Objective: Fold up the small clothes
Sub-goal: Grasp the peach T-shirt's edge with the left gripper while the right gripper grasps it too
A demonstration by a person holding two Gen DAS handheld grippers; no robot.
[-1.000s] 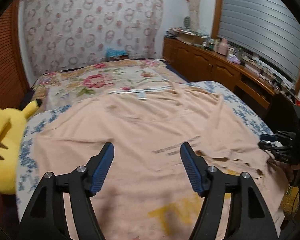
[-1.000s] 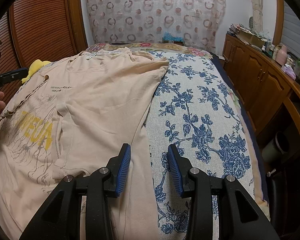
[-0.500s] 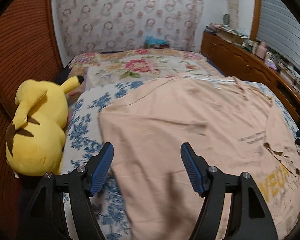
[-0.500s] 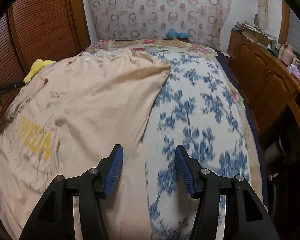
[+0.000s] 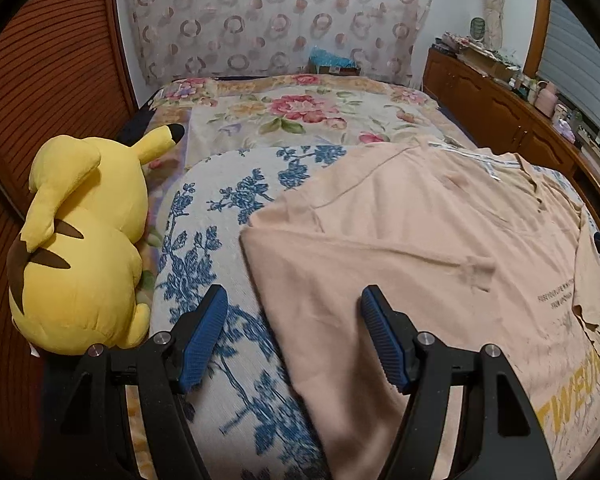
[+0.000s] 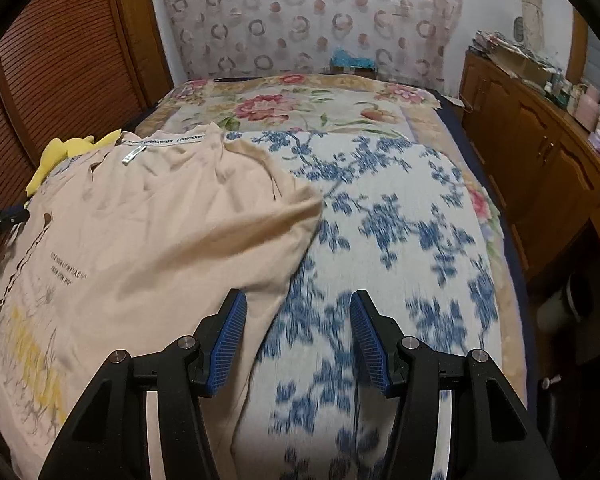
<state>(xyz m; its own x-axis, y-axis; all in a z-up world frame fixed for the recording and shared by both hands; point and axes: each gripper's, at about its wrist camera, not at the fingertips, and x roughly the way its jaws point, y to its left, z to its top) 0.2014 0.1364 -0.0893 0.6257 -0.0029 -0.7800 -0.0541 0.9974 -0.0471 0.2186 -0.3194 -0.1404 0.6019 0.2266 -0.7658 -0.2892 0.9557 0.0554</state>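
Left wrist view shows the left gripper (image 5: 294, 338) angled down, jaws wide and empty, straddling the peach T-shirt's (image 5: 420, 248) left edge at lower centre. Right gripper (image 6: 298, 340), likewise tilted, jaws parted, holding nothing, hovers over the shirt's right edge on the blue-flowered bedspread (image 6: 400, 240).

Dim, warm indoor light, soft shadows. Heavy fisheye bend w/ black corners. Motion blur on blue-flowered bedspread (image 6: 400, 240) near bottom.
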